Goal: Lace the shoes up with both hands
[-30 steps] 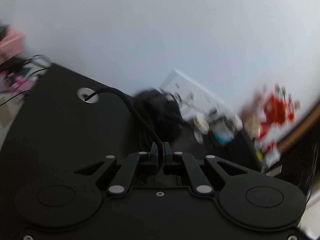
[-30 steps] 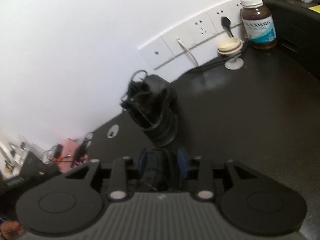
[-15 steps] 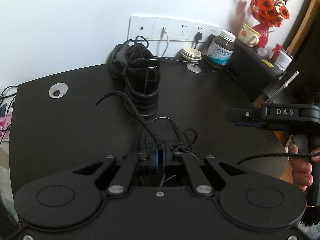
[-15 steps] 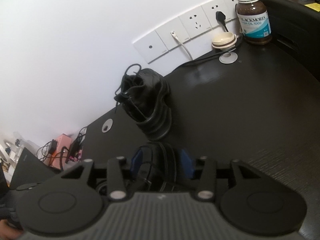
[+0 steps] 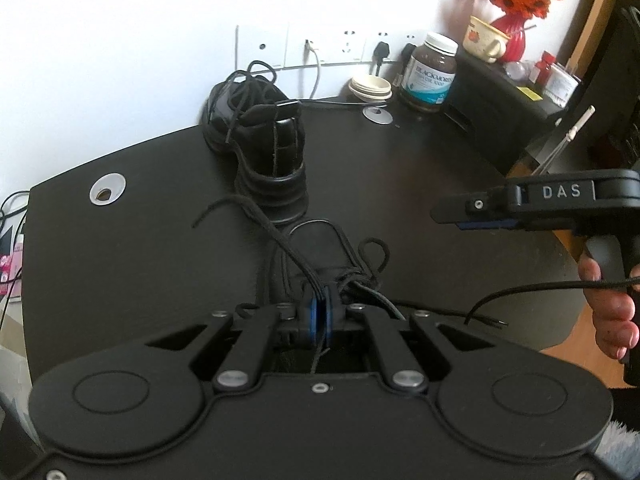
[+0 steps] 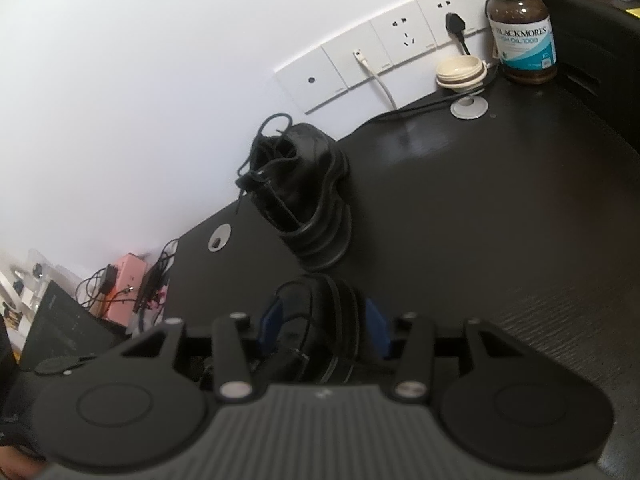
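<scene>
On my desk [image 5: 120, 264] the near shoe [image 5: 320, 256] sits just ahead of my left gripper [image 5: 320, 314], and the far shoe [image 5: 264, 148] stands behind it, almost touching, toward the wall. The socket strip [image 5: 320, 46] runs along the wall behind that. Right of the far shoe, at the back, I see stacked lids [image 5: 370, 87], then the bottle [image 5: 430, 74]. My right gripper [image 5: 460, 216] hangs off to the right of the near shoe.

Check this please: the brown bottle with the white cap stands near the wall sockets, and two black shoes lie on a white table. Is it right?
Not quite. The table is black, not white, as the right wrist view shows. The brown bottle does stand near the wall sockets, and both black shoes are on the table.
</scene>
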